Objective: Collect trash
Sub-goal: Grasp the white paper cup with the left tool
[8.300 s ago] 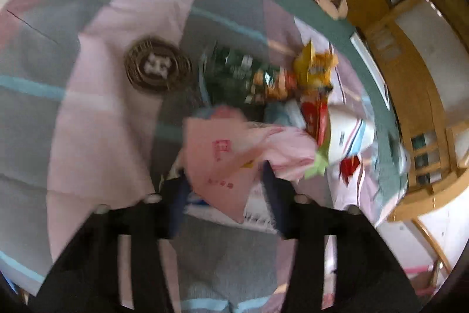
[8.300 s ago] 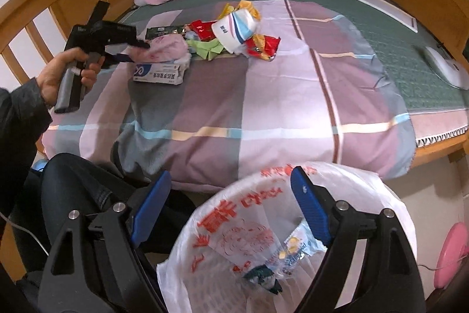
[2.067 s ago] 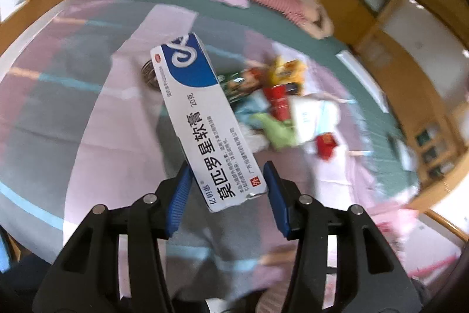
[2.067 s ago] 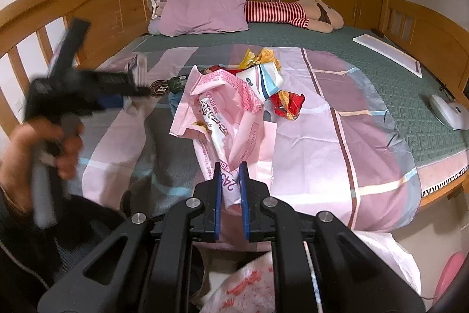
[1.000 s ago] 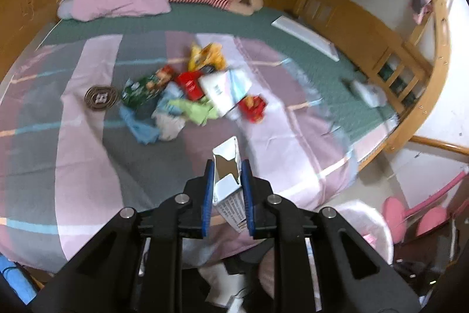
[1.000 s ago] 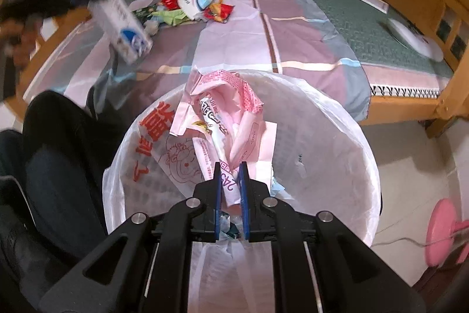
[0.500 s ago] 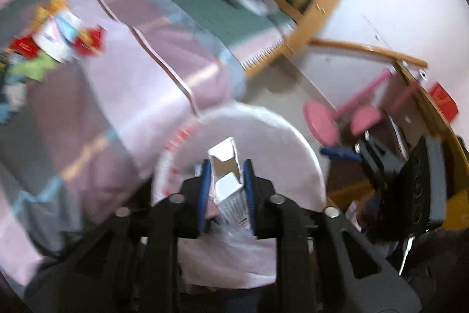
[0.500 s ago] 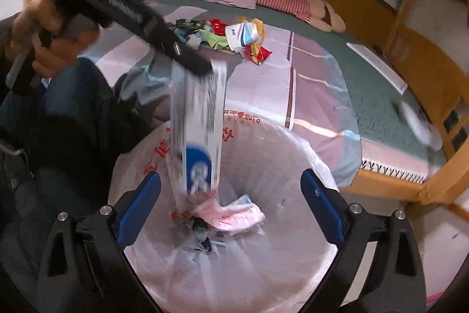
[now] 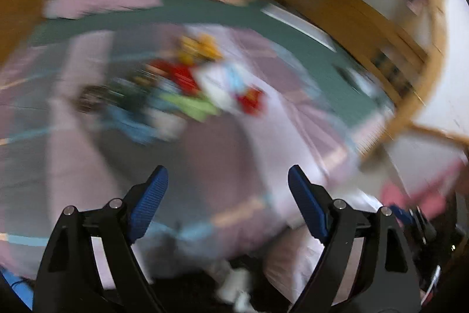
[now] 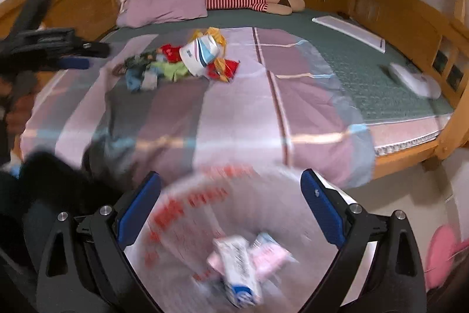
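Observation:
A pile of trash wrappers [image 10: 187, 60] lies on the striped bedspread [image 10: 234, 113]; it also shows, blurred, in the left wrist view [image 9: 187, 90]. My right gripper [image 10: 230, 195] is open and empty above a white trash bag [image 10: 234, 239] with red print. A white and blue box [image 10: 240, 269] and a pink bag [image 10: 269, 254] lie inside it. My left gripper [image 9: 225, 189] is open and empty, facing the bed. It shows at the left of the right wrist view [image 10: 55, 49].
A pink pillow [image 10: 167, 2] and a striped plush toy [image 10: 252, 0] lie at the head of the bed. A white flat object [image 10: 348, 28] and a white device [image 10: 416, 81] lie on the green mat. The wooden bed frame [image 10: 410, 157] edges the right. A pink object [image 10: 442, 251] stands on the floor.
My left gripper has opened and let go of the white and blue box, which now lies in the trash bag. It has swung back toward the bed. The right gripper stays open.

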Demonstrator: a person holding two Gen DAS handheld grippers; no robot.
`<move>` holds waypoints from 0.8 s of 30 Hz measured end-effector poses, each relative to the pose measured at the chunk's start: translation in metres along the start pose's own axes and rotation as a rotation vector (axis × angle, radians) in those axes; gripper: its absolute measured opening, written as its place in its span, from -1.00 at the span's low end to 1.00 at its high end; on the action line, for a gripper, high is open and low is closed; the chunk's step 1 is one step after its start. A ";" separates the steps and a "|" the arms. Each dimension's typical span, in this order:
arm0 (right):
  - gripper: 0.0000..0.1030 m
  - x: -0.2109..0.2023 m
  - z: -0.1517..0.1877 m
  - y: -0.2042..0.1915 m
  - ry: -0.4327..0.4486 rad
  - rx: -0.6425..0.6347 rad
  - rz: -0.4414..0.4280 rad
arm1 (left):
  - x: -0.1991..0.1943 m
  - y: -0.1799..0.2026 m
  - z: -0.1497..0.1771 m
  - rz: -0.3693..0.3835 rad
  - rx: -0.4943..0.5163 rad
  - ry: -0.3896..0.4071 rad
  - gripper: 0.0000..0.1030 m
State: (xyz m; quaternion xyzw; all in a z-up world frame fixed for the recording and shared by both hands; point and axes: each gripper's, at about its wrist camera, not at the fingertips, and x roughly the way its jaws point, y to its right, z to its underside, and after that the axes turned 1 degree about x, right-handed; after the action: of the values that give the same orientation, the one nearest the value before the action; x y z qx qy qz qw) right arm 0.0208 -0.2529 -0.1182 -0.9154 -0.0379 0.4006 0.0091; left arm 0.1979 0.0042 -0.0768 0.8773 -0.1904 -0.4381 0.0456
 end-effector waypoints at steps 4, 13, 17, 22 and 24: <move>0.83 0.035 -0.027 -0.028 -0.059 -0.007 -0.032 | 0.007 -0.038 -0.036 -0.114 -0.040 0.020 0.70; 0.83 0.072 -0.021 -0.050 -0.175 0.037 -0.125 | 0.109 0.005 -0.119 -0.108 0.145 0.031 0.93; 0.83 0.083 -0.014 -0.037 -0.228 0.074 -0.086 | 0.173 0.048 -0.134 -0.096 0.311 -0.050 0.93; 0.83 0.093 -0.011 -0.023 -0.263 0.092 -0.053 | 0.242 0.083 -0.120 -0.266 0.539 -0.134 0.93; 0.83 0.096 -0.013 -0.022 -0.267 0.090 -0.046 | 0.250 0.080 -0.114 -0.256 0.547 -0.151 0.54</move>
State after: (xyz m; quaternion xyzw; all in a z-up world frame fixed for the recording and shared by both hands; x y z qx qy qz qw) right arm 0.0937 -0.2236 -0.1791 -0.8516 -0.0419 0.5197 0.0543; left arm 0.4000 -0.1734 -0.1746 0.8388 -0.1921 -0.4369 -0.2619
